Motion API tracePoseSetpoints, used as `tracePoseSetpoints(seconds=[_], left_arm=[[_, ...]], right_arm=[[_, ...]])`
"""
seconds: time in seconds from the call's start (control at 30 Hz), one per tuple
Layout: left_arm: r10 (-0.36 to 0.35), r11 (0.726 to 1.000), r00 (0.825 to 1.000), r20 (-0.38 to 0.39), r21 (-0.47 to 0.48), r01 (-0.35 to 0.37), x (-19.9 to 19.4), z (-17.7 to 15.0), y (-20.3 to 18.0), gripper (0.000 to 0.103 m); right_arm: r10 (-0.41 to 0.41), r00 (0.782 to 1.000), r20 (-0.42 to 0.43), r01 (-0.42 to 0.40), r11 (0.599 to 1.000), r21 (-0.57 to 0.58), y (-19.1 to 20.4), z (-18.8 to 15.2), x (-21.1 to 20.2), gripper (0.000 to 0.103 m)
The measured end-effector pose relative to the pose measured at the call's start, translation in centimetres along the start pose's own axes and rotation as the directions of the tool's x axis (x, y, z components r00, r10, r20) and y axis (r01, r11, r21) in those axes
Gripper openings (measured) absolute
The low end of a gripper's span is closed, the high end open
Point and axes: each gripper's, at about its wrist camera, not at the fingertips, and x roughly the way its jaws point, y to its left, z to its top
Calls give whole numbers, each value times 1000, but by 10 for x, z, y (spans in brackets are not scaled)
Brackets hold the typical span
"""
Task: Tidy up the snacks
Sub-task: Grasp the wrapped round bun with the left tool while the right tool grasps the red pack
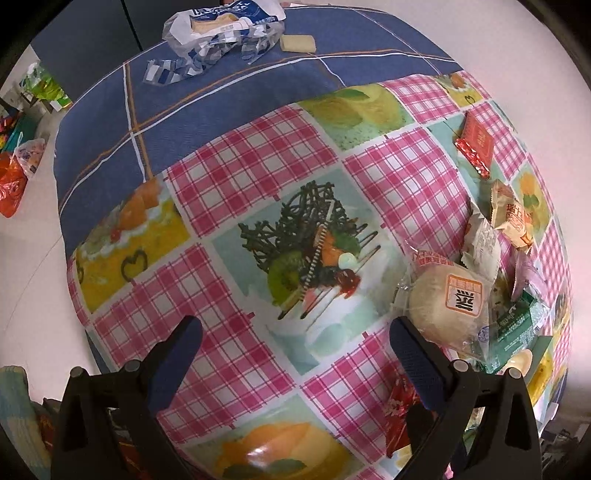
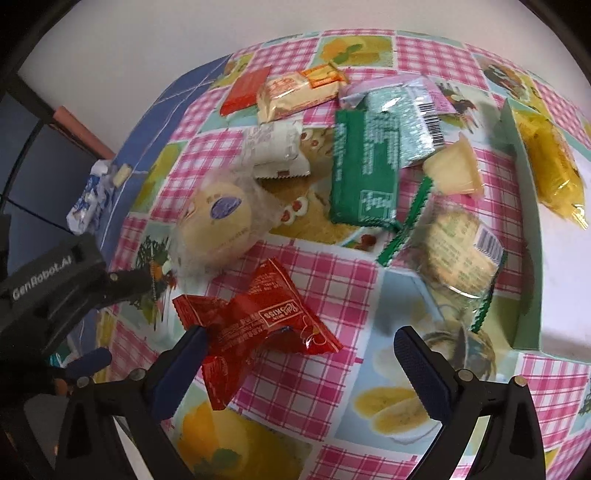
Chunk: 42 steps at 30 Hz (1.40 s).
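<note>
**Two tongs spread wide over a snack-strewn worktop**

Left wrist view: the left tongs (image 1: 295, 350) stand apart with nothing between the blue pads, hovering over the pink-checked tablecloth (image 1: 229, 192) with its dessert pictures. Just beside the right-hand finger lies a round bun in clear wrap (image 1: 448, 310), touching a green packet (image 1: 517, 325) and a white crumpled wrapper (image 1: 482, 243). Beyond them sit a beige biscuit packet (image 1: 511, 212) and, farther off, a flat red packet (image 1: 476, 142). At the far end, on a blue cloth (image 1: 221, 96), a torn blue-and-white bag (image 1: 221, 33) lies open with a pale biscuit (image 1: 297, 42) just beside it. Part of a red wrapper (image 1: 400, 410) shows below the right-hand finger.

Right wrist view: the right tongs (image 2: 299, 350) are also apart. A crumpled red candy wrapper (image 2: 258, 321) lies between the fingers, its edge touching the left-hand pad; the other pad is clear of it, so it is not clamped. Ahead lies the wrapped bun (image 2: 218, 225), then the long green packet (image 2: 364, 170), a silver-green packet (image 2: 402, 122), a pale jelly cup (image 2: 454, 170) and a clear-wrapped cracker pack (image 2: 461, 247). Farther back are the beige biscuit packet (image 2: 295, 94) and an orange-red packet (image 2: 245, 90). On the right stands a pale green box (image 2: 524, 206) holding a yellow packet (image 2: 550, 162). The left gripper body (image 2: 55, 280) shows at the left edge.
</note>
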Motion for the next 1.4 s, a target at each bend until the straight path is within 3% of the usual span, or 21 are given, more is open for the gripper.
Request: tracePoseSetpoints(seconds=[0.23, 0.43, 0.63, 0.9, 1.2, 1.4], left_arm=[[-16, 999, 1000, -2, 51, 16, 1, -1, -16, 101], [-29, 995, 1000, -2, 95, 29, 1, -5, -25, 101], [-66, 986, 998, 21, 154, 62, -1, -6, -53, 101], [-136, 954, 989, 64, 277, 113, 5, -3, -88, 101], [-171, 940, 984, 40, 305, 151, 20, 0, -102, 101], [-168, 950, 985, 45, 276, 150, 27, 5, -100, 101]], right_arm=[[-8, 1000, 9, 8, 1000, 18, -6, 3, -1, 99], [-43, 999, 8, 42, 997, 59, -23, 10, 0, 86], [-27, 1000, 9, 26, 995, 92, -35, 16, 3, 84], [-45, 999, 6, 44, 995, 90, -38, 18, 5, 82], [-67, 998, 8, 67, 994, 87, -40, 16, 3, 82], [-72, 997, 13, 71, 994, 84, -40, 15, 1, 73]])
